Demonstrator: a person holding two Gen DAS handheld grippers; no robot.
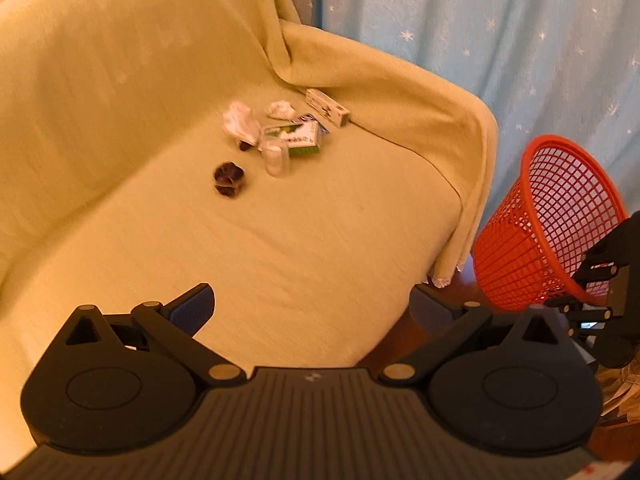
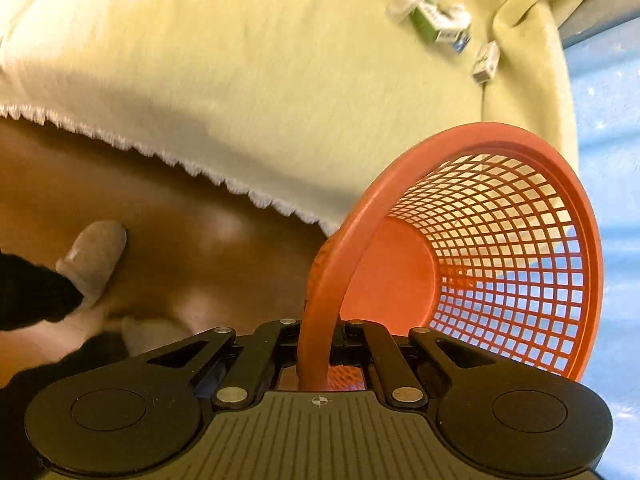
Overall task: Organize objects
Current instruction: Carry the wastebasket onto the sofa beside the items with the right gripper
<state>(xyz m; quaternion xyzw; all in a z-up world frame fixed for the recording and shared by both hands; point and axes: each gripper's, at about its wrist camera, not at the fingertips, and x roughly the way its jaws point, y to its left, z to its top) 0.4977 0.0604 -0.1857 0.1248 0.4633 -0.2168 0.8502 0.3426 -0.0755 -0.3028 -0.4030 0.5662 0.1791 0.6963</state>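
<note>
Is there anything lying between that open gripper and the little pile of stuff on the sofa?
Nothing visible. The left gripper is open, and only bare yellow-green sofa cover lies between it and the pile: dark wad, white bottle, green box. The red basket sits off to the side, held by the right gripper.

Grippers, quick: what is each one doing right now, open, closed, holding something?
Left gripper: open, holding nothing, above the covered sofa.
Right gripper: closed on the rim of the red mesh basket, which is tilted.
</note>
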